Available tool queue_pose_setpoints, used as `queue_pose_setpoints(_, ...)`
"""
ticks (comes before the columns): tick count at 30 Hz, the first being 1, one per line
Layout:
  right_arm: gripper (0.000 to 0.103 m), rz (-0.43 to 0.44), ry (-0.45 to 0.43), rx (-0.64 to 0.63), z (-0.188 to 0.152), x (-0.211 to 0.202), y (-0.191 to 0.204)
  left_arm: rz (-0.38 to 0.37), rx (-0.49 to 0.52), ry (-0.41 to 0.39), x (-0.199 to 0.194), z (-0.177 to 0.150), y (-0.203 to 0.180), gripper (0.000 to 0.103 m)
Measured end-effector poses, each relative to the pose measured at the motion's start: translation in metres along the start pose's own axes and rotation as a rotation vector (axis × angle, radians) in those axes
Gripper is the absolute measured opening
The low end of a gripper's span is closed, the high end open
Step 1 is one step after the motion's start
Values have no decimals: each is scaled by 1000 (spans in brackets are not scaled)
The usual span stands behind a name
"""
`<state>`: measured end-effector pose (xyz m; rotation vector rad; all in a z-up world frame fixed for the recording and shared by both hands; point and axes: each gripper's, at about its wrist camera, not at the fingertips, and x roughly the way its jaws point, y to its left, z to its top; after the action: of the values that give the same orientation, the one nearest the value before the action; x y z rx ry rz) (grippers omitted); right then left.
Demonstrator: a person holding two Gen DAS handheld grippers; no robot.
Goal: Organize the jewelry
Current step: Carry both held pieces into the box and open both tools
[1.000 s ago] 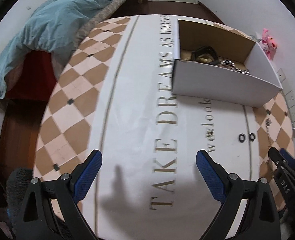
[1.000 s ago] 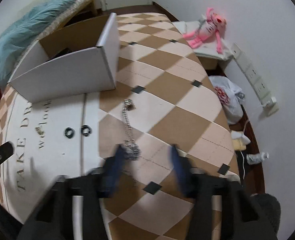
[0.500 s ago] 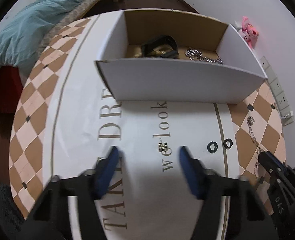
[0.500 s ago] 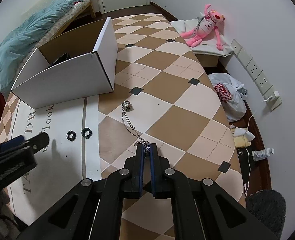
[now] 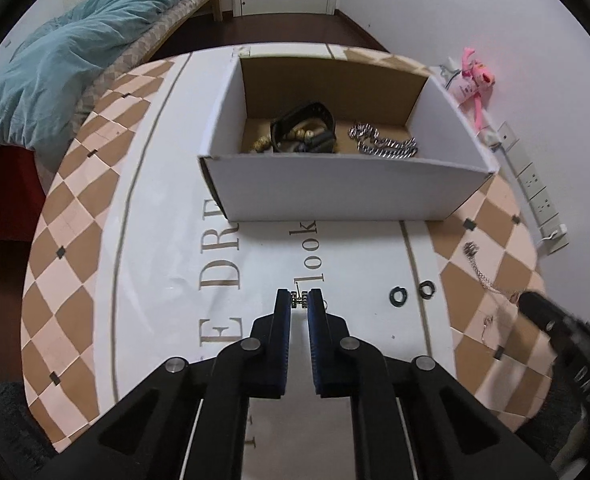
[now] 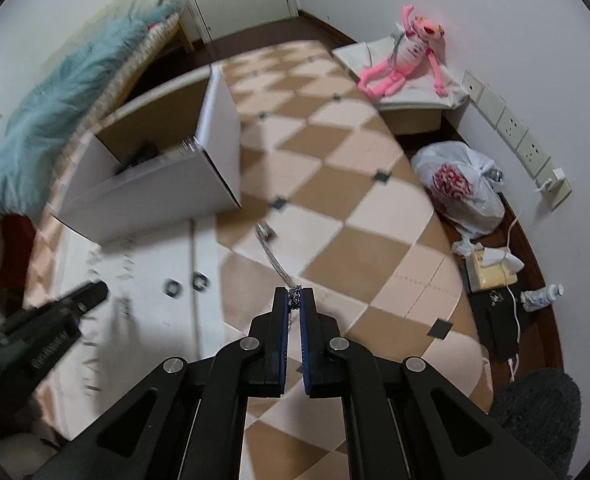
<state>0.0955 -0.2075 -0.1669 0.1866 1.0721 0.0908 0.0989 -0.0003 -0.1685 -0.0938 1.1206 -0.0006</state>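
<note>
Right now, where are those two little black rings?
In the left wrist view the two black rings lie side by side on the white cloth, right of the left gripper and short of the box.

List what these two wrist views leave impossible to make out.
- Small piece in the left gripper: too tiny to identify, left view.
- Box contents: the front wall and motion blur hide them, right view.
- Chain in the right gripper: blurred, so whether its far end has left the table is unclear.
- Chain's near end: covered by the right gripper's dark tip, left view.
- Table lettering: partly cut off by the box and gripper.
</note>
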Motion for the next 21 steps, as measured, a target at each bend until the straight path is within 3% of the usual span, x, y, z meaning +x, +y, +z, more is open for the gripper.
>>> queue_pose_setpoints(10, 6, 104, -113, -43, 55, -70, 12, -81, -6, -49, -52, 20, 10, 6)
queue_pose_setpoints(16, 5, 169, -155, -87, 89, -95, 29, -142, -8, -71, -79, 59, 14, 6)
queue_pose_setpoints(21, 5, 227, -138, -129, 125, -88, 54, -156, -1, -76, -80, 104, 19, 6)
